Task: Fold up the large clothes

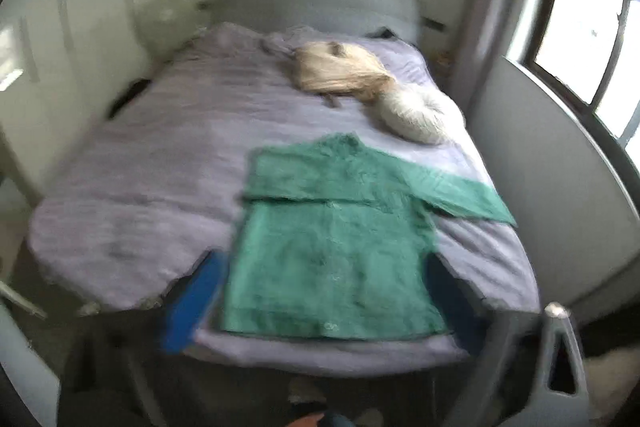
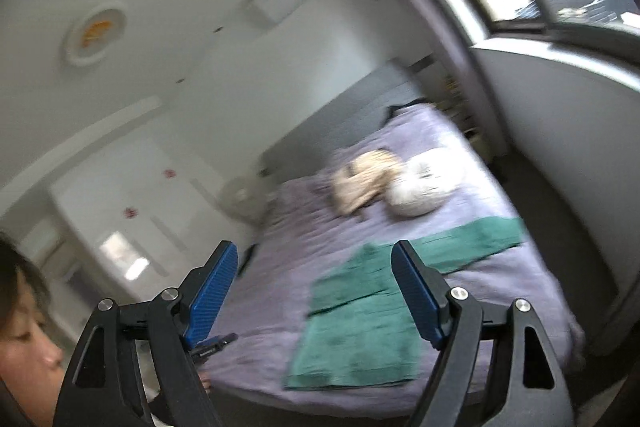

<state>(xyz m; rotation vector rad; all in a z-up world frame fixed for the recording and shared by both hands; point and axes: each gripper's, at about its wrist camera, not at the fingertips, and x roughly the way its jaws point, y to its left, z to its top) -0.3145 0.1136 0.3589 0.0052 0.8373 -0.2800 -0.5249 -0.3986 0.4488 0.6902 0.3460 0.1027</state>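
L cam at bed (image 1: 160,155) foot, level; R cam higher, tilted; both share bed.

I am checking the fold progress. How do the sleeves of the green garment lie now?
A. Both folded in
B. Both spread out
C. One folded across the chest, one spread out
C: on the green garment, one sleeve lies across the chest while the other sleeve stretches out sideways on the bed.

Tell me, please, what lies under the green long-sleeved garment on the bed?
The green long-sleeved garment lies flat on the lilac bedspread. One sleeve is folded across its chest; whatever lies beneath the cloth is covered.
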